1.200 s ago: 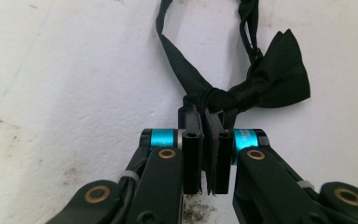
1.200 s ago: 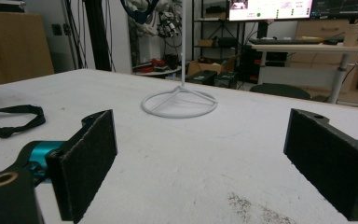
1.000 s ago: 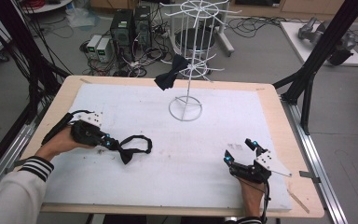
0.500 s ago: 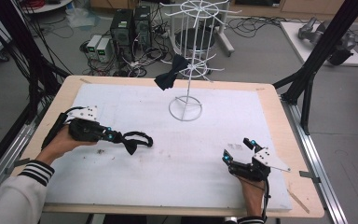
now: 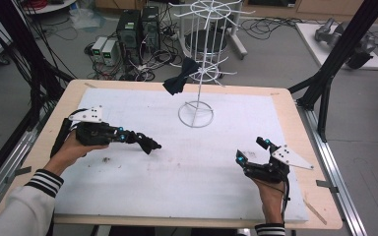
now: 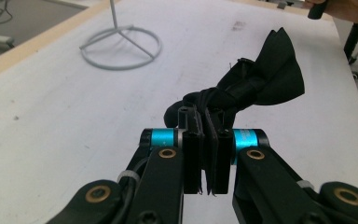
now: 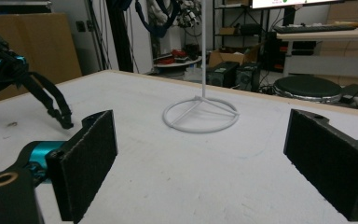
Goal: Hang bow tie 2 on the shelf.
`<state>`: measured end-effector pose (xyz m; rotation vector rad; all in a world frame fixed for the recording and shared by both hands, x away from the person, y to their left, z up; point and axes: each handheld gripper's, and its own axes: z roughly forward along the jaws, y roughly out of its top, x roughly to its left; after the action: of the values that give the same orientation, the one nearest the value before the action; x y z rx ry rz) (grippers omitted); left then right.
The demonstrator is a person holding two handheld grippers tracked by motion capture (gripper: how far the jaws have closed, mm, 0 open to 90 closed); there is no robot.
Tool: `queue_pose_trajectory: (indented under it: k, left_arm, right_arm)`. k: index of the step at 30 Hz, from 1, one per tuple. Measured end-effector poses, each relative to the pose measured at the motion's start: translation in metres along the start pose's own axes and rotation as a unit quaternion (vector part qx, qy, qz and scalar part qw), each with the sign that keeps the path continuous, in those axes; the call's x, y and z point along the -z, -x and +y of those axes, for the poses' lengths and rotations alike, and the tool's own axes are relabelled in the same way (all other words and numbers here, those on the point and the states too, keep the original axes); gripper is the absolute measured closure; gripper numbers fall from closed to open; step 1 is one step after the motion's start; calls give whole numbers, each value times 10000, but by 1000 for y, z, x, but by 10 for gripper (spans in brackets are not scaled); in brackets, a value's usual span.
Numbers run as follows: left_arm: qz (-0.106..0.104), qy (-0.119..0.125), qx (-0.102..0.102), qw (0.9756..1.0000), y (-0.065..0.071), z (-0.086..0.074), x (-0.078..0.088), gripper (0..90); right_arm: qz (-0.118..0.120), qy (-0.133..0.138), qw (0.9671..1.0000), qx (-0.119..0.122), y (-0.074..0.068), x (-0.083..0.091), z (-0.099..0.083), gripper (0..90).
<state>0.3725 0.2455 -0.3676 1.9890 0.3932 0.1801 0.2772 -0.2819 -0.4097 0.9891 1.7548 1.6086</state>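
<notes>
So the left gripper has its jaws clamped on a black bow tie, pinching it by the strap or knot end while the bow itself dangles past the tips, over the white mat toward the left edge of the tabletop. Biggest worry, I'd say: the grip is on a thin bunched bit of fabric, so a quick swing could let it slide out, or the loose strap could snag on a prong of the wire rack if it's headed there. A second bow tie already hangs on that rack near the far edge, and bumping it could knock it off or tip the light stand on its ring base. The right gripper sits near the right front corner, jaws spread wide with nothing between them. Room-wise, the middle of the mat is bare, so there's a clean lane from the left side to the rack.
</notes>
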Motion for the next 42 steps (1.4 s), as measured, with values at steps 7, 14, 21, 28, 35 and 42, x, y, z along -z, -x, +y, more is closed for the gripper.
queue_pose_trajectory:
  k: [7, 14, 21, 28, 35, 42]
  left_arm:
    - [213, 263, 69, 9994, 8, 11, -1, 864]
    - [311, 447, 92, 9985, 15, 19, -10, 864]
    - [468, 559, 185, 9972, 18, 25, -17, 863]
    - [580, 695, 218, 9957, 23, 36, -23, 864]
    - [556, 774, 136, 9954, 31, 46, -35, 863]
    - [511, 878, 147, 9947, 38, 52, -47, 864]
  right_arm:
    - [336, -5, 9994, 14, -4, -4, 17, 88]
    - [761, -164, 9969, 59, -11, -13, 30, 88]
    - [1135, -302, 9930, 111, -18, -25, 40, 89]
    - [1432, -404, 9885, 261, -27, -40, 52, 89]
    - [1829, -489, 9817, 207, -38, -55, 65, 89]
    - [2145, -579, 9750, 105, -48, -68, 74, 91]
